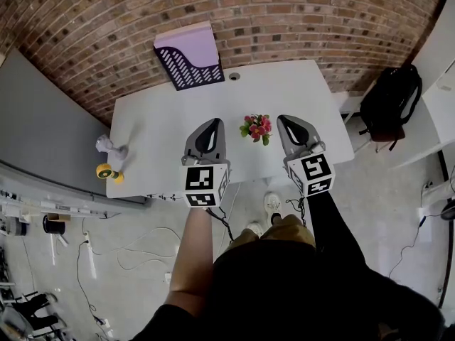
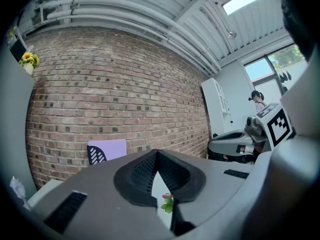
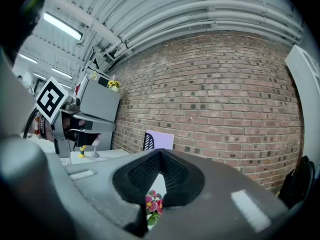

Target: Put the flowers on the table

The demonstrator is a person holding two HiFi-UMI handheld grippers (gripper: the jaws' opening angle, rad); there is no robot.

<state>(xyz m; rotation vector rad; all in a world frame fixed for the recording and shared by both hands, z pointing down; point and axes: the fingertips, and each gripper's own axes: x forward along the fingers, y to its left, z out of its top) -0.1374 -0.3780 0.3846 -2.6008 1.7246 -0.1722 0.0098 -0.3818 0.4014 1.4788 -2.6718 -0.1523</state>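
Flowers stand on the counter; I call it done. Left tongs at nine o'clock, right tongs at three: both pinched together, empty.

The table is showing a smooth, matt white top, while the brick wall behind it is looking rough and dull, with gritty mortar joints. At the table's far edge the file holder is presenting dark perforated plastic around a smooth lilac sheet, and the flowers near its front edge are showing soft pink petals and slightly waxy green leaves. Over that front edge the left gripper and right gripper are wearing matt grey plastic shells with black ribbed pads.
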